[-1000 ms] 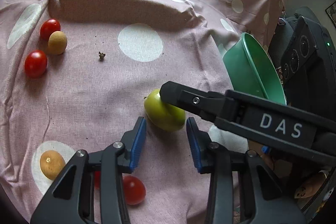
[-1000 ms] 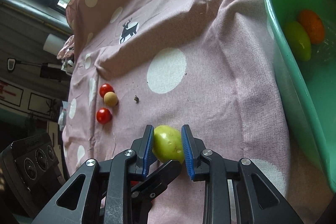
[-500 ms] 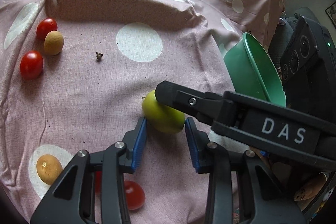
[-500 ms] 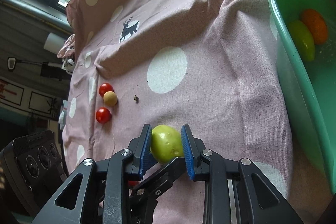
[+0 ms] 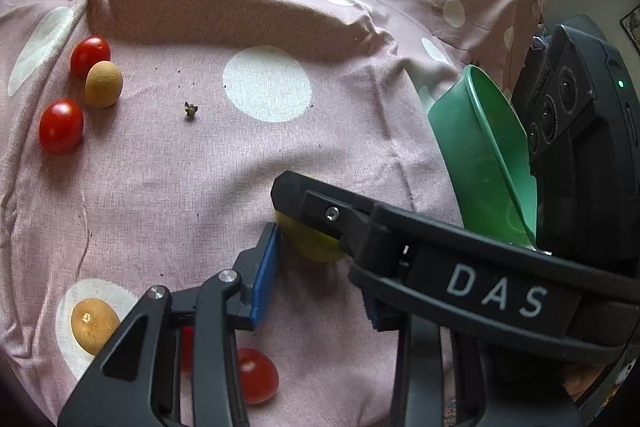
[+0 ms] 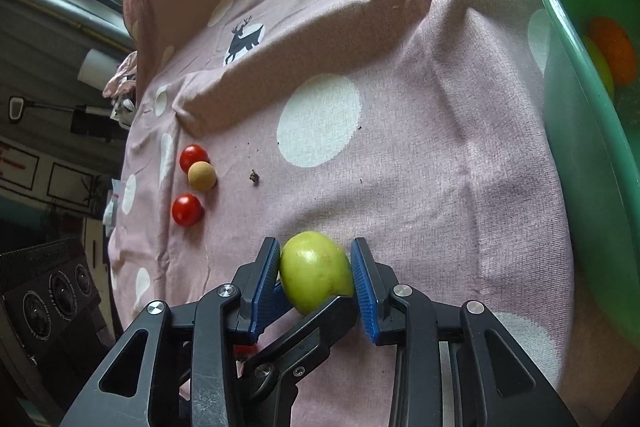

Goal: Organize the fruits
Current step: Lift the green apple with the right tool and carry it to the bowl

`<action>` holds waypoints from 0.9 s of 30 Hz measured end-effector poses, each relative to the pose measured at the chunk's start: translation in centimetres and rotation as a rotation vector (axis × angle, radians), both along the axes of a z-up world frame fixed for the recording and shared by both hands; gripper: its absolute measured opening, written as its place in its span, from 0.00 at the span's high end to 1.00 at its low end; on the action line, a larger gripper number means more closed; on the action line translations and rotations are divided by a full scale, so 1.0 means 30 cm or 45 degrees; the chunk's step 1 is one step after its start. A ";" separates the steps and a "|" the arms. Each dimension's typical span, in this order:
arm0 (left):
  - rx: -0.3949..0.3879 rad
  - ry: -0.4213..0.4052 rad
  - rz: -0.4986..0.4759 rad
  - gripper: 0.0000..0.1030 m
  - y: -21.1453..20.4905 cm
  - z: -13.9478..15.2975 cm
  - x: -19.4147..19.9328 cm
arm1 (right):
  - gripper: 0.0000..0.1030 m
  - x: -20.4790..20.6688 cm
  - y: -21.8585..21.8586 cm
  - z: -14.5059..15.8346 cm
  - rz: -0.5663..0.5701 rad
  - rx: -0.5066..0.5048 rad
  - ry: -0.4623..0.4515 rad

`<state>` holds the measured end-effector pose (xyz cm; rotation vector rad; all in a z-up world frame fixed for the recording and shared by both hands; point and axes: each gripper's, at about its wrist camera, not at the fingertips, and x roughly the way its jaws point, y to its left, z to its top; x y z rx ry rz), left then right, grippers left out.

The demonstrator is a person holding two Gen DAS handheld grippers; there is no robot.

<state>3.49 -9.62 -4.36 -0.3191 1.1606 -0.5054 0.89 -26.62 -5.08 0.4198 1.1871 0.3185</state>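
Note:
A green fruit (image 6: 312, 267) sits low over the pink spotted cloth (image 6: 420, 155), between the blue pads of both grippers. My right gripper (image 6: 316, 281) has its jaws opening, and both pads still lie against the fruit's sides. In the left wrist view my left gripper (image 5: 320, 267) is shut on the same green fruit (image 5: 310, 247). Its left pad (image 5: 266, 267) touches the fruit. Its other pad is mostly hidden behind the right gripper's black finger (image 5: 360, 223), which crosses over the fruit.
A green bowl (image 6: 580, 147) at the right holds an orange fruit (image 6: 614, 49) and a green one (image 6: 598, 67). Two tomatoes (image 5: 61, 126) and a tan fruit (image 5: 103, 83) lie far left. A brown fruit (image 5: 94, 325) and a tomato (image 5: 256, 375) lie close by. A black device (image 5: 580, 131) stands behind the bowl.
My left gripper came closer and its left pad now touches the green fruit. The right jaws stand slightly wider and the fruit has tipped between them.

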 end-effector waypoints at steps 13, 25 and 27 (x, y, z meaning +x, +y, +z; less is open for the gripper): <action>0.034 -0.094 0.017 0.66 0.016 0.054 -0.031 | 0.63 -0.036 0.025 0.061 0.030 -0.011 -0.092; 0.027 -0.367 0.031 0.66 0.014 0.229 -0.126 | 0.63 -0.139 0.032 0.243 0.046 -0.019 -0.368; 0.025 -0.414 0.032 0.66 0.002 0.257 -0.140 | 0.63 -0.155 0.021 0.271 0.041 -0.015 -0.412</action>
